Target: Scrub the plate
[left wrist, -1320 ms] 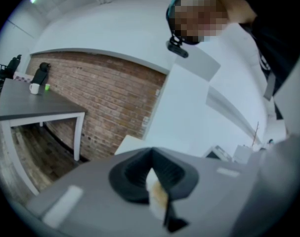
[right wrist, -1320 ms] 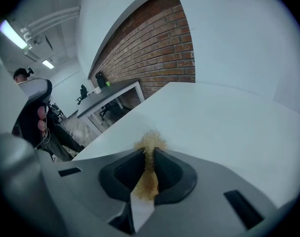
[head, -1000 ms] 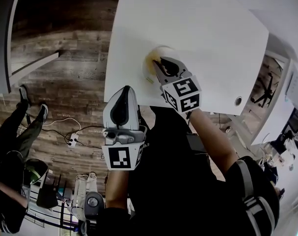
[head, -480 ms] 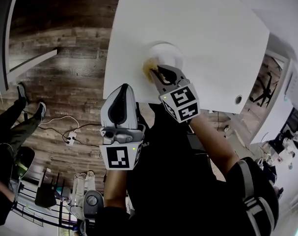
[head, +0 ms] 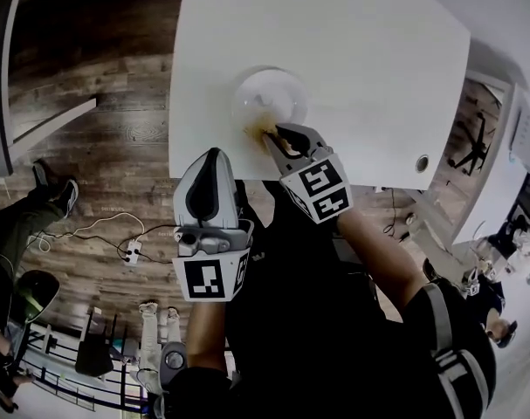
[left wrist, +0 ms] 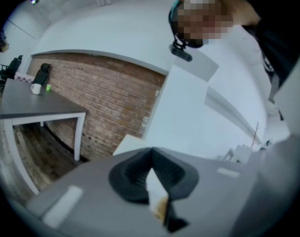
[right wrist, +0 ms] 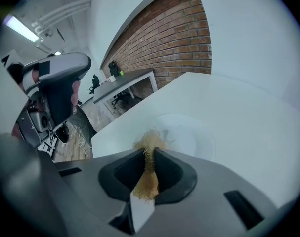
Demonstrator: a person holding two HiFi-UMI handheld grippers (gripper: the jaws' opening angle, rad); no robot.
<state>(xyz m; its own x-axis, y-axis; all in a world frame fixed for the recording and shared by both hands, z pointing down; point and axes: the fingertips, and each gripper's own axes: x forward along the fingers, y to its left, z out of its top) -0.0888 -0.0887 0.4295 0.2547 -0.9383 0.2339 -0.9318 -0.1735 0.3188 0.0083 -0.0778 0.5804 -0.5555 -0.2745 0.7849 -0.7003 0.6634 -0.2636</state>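
Plate (head: 269, 101) showed more fully than before on the tabletop (head: 361, 51), near rim hidden behind the right tool (head: 275, 138), which pinched a scourer (right wrist: 150, 143); left tool (left wrist: 150, 161) was pressed together, held clear

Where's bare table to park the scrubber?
Bare table beyond the plate to the far edge, and to its right up to the round hole. Crowded only at the near edge: right gripper holds the scrubber on the plate.

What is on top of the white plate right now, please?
Only the golden scrubber, clamped in the right gripper, at the near rim of the plate. The rest of the plate looks bare; the patch beneath the scrubber is covered.
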